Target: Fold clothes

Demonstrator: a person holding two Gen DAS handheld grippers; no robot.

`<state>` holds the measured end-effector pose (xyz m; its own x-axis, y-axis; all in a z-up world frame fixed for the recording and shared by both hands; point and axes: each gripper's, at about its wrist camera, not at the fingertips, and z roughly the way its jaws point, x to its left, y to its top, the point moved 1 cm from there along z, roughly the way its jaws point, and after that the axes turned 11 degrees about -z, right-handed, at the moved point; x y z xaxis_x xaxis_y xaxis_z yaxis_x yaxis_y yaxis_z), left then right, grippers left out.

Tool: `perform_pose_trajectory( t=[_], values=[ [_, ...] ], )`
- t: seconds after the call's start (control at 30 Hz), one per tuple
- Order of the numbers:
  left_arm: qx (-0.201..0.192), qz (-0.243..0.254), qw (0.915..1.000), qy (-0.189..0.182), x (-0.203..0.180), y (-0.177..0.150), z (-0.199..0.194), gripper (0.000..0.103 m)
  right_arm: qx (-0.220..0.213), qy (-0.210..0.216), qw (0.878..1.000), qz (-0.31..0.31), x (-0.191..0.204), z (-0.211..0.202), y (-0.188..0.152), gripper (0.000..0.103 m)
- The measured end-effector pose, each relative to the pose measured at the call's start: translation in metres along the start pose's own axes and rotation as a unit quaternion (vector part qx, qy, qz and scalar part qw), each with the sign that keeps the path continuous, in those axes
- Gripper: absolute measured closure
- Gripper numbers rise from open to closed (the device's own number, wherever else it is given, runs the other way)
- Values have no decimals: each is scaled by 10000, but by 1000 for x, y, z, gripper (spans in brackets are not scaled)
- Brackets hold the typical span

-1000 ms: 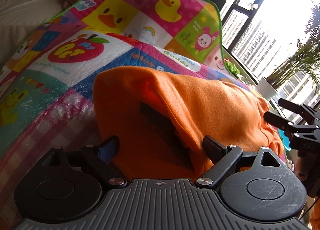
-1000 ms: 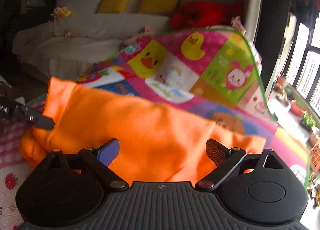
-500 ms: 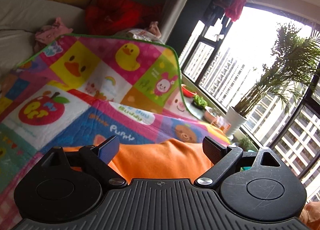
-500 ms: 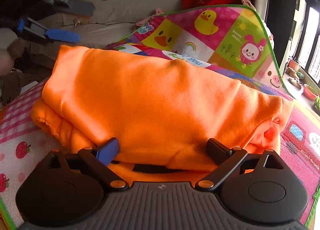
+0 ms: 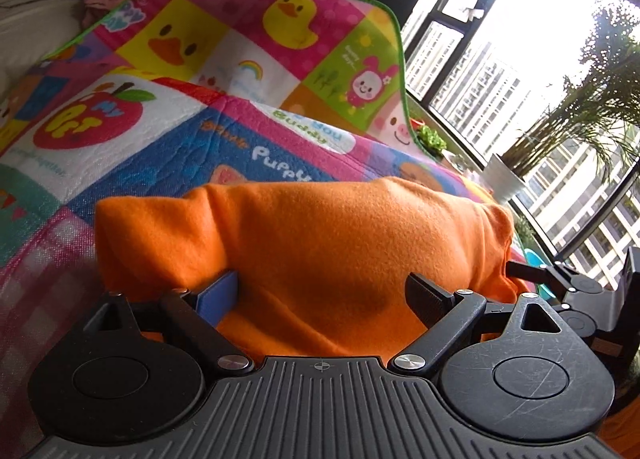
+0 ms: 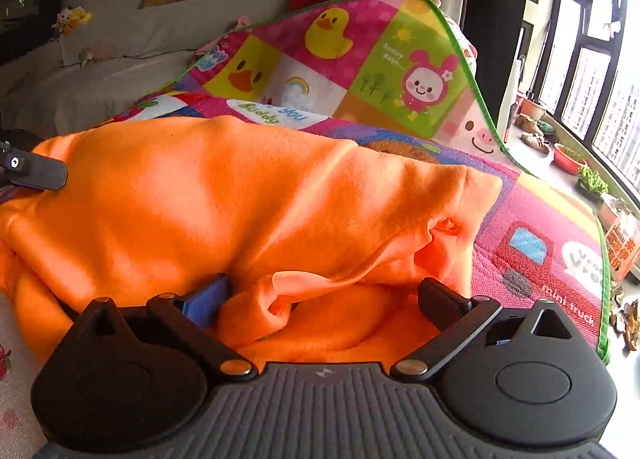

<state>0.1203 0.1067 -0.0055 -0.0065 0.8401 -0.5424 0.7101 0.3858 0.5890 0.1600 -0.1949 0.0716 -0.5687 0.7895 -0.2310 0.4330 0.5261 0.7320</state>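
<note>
An orange fleece garment (image 5: 320, 243) lies folded in layers on a colourful cartoon play mat (image 5: 192, 99). My left gripper (image 5: 322, 293) is open, its fingers wide apart against the near edge of the garment. In the right wrist view the same garment (image 6: 224, 195) shows loose folded layers at its near edge. My right gripper (image 6: 324, 295) is open, fingers spread around those layers. The right gripper's fingers (image 5: 532, 273) show at the right edge of the left view, and a left finger (image 6: 36, 173) at the left edge of the right view.
The mat (image 6: 400, 71) curls up at the back over a white sofa (image 6: 120, 71) with yellow and red cushions. Tall windows (image 5: 500, 59) and a potted plant (image 5: 580, 119) stand to the right. Small pots (image 6: 568, 157) sit on the floor by the window.
Both grippers have come back low against the near edge of the orange garment. The left gripper, raised half a second ago, has dropped down to the cloth.
</note>
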Motion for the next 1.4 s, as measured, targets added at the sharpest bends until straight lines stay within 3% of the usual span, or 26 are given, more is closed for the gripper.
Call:
perform_pose_trajectory(
  t=[0.13,0.23,0.37,0.43,0.5,0.57,0.67,0.8,0.87,1.07,1.13,1.17,1.2,1.23,1.33,1.4],
  values=[
    [-1,26,9999,102,5,-3,-13,9,-32,-185,9988,-444,9,-14,7,3],
    [-199,-110,9993,306,19,-3,-33,9,-446,-217,9954,-818,25,-35,21,3],
    [-450,-548,9966,409,47,1,-57,9,-902,43,9913,-958,49,-42,48,3],
    [-569,-801,9943,411,61,4,-66,9,-780,224,9915,-1020,61,-27,55,3],
    [-629,-1057,9916,389,73,5,-71,9,-374,461,9915,-1162,74,-4,55,3],
    [-618,-1202,9902,349,79,5,-71,9,-205,382,9892,-1401,88,6,50,3],
    [-584,-1262,9898,317,81,3,-67,10,-687,44,9798,-1877,109,-19,52,3],
    [-588,-1149,9905,464,75,5,-58,10,-1334,384,9580,-2509,152,-60,59,3],
    [-616,-1076,9907,565,72,6,-55,9,-1336,779,9512,-2670,178,-62,61,5],
    [-684,-982,9905,682,68,5,-58,9,-1030,811,9366,-3250,236,-27,53,10],
    [-704,-920,9906,725,68,4,-62,9,-983,812,9387,-3202,236,-23,55,10],
    [-713,-892,9908,730,69,4,-63,9,-945,793,9411,-3148,234,-22,56,18],
    [-728,-873,9908,728,69,4,-65,9,-890,747,9450,-3057,231,-22,59,32],
    [-747,-871,9908,713,69,4,-67,9,-818,773,9509,-2882,226,-21,61,37],
    [-817,-982,9904,530,71,5,-72,9,-504,1281,9786,-1531,187,-14,73,51],
    [-844,-1075,9901,326,71,6,-76,9,-337,1748,9834,-360,153,-8,74,59]
  ],
)
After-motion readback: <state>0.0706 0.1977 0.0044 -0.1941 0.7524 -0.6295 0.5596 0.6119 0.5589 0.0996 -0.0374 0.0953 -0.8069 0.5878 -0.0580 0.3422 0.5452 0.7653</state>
